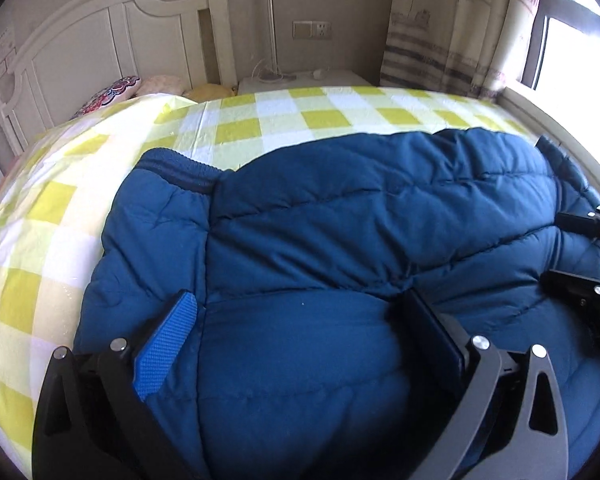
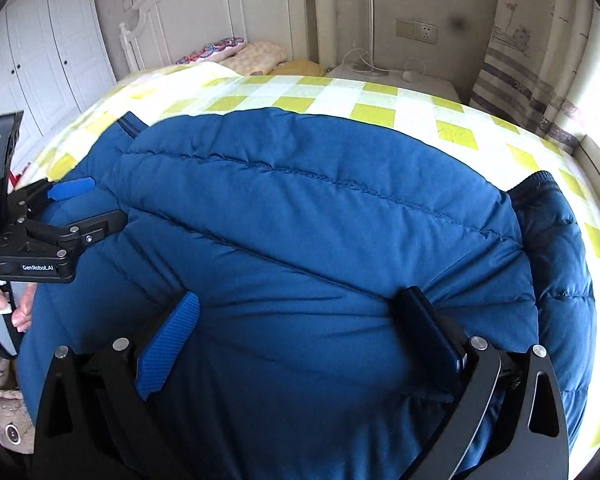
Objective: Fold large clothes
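Two tools spread wide, left tool [image 1: 296,320], right tool [image 2: 300,320], blue padded jacket [image 1: 340,220] bulging between fingers, ungripped

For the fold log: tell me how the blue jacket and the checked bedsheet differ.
The blue jacket is one solid colour, while the checked bedsheet is yellow and white squares. The jacket is puffy, quilted and bunched; the bedsheet lies flat. The jacket sits on top, the bedsheet underneath it. Both are fabric on the bed.

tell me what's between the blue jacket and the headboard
Bare yellow-checked sheet, then pillows against the headboard, past the blue puffer jacket; clearest in the right wrist view.
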Demonstrator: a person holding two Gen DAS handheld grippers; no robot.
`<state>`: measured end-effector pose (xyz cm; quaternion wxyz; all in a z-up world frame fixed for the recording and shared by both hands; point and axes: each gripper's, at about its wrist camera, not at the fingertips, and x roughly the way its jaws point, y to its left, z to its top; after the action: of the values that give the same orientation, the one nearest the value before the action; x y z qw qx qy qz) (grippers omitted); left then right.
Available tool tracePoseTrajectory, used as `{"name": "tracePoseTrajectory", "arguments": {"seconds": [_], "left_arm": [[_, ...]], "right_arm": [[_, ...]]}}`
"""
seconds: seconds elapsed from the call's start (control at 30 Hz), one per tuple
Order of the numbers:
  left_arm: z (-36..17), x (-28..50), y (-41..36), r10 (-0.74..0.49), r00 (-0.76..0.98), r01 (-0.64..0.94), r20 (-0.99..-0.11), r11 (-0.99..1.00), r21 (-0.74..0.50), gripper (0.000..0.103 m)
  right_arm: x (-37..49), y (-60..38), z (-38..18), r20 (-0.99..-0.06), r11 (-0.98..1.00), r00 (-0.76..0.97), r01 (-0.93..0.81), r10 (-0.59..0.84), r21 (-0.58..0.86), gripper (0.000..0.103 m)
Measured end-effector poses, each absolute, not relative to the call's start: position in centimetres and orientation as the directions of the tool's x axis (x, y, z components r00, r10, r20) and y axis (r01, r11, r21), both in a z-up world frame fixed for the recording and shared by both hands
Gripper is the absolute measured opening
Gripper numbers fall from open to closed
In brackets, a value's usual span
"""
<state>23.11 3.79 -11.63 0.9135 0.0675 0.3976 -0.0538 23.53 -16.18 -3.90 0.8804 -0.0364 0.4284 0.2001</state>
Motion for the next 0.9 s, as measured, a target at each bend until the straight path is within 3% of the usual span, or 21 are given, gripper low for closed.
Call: {"name": "tracePoseTrajectory", "arguments": {"seconds": [0.23, 0.3, 0.4, 0.53, 0.63, 0.7, 0.8, 0.9], "left_arm": [[-11.2, 22.8, 2.8, 0.041, 0.669, 0.128, -0.742, 0.977, 0.169, 0.101], [-10.0, 21.5, 3.3, 0.014, 0.687, 0.128, -0.726, 0.982, 0.14, 0.1], [-6.9, 17.8, 4.6, -0.079, 0.746, 0.166, -0.662, 0.984, 0.07, 0.101], [-5.0, 13.9, 7.0, 0.028, 0.811, 0.076, -0.584, 0.985, 0.154, 0.101], [-7.1, 14.2, 9.2, 0.051, 0.771, 0.046, -0.635, 0.99, 0.135, 0.101], [-9.6, 15.1, 10.4, 0.062, 0.724, 0.022, -0.687, 0.993, 0.112, 0.101], [-10.8, 15.0, 11.7, -0.021, 0.744, 0.046, -0.668, 0.999, 0.019, 0.101], [-11.0, 15.2, 11.8, -0.027, 0.738, 0.049, -0.674, 0.999, 0.013, 0.101]], "right_arm": [[23.2, -15.2, -3.5, -0.782, 0.93, 0.574, -0.366, 0.243, 0.021, 0.097], [22.0, -15.3, -2.3, -0.765, 0.939, 0.608, -0.344, 0.21, -0.016, 0.097], [18.8, -15.8, 0.6, -0.706, 0.92, 0.649, -0.392, 0.283, 0.009, 0.097], [15.1, -16.7, 2.7, -0.651, 0.925, 0.731, -0.362, 0.204, -0.117, 0.098], [15.4, -18.7, 1.0, -0.698, 0.939, 0.702, -0.317, 0.139, -0.131, 0.098], [16.5, -20.7, -1.6, -0.749, 0.958, 0.653, -0.272, 0.114, -0.092, 0.098], [17.4, -23.9, -3.4, -0.729, 0.947, 0.62, -0.292, 0.292, 0.131, 0.099], [17.8, -24.1, -3.8, -0.729, 0.944, 0.612, -0.294, 0.307, 0.151, 0.099]]}}
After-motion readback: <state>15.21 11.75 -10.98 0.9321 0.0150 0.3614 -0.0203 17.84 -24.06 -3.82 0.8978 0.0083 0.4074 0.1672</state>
